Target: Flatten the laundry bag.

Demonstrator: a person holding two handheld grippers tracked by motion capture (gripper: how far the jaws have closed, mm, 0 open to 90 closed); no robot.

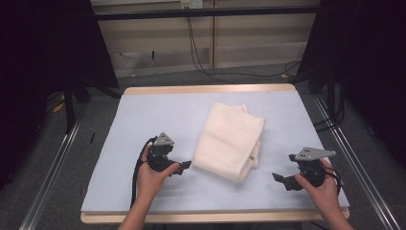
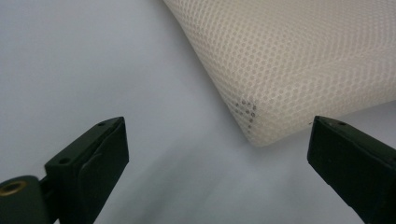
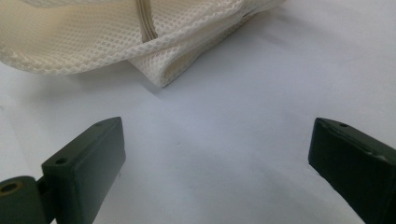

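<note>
Reaching in from both sides, the left gripper (image 1: 184, 166) and right gripper (image 1: 279, 178) gape wide, empty. Next, each must pinch the folded mesh cloth's (image 1: 230, 141) near corners.

Wide-apart tongs (image 3: 215, 172) short of folded mesh cloth (image 3: 93, 42)

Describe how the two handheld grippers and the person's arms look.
Both grippers are black, each with two blocky black jaws and a grey three-cornered plate on top. The left gripper trails a black cable that loops down beside the wrist; the right gripper has a black cable curling behind the hand. The forearms are bare, with no sleeves or gloves showing.
</note>
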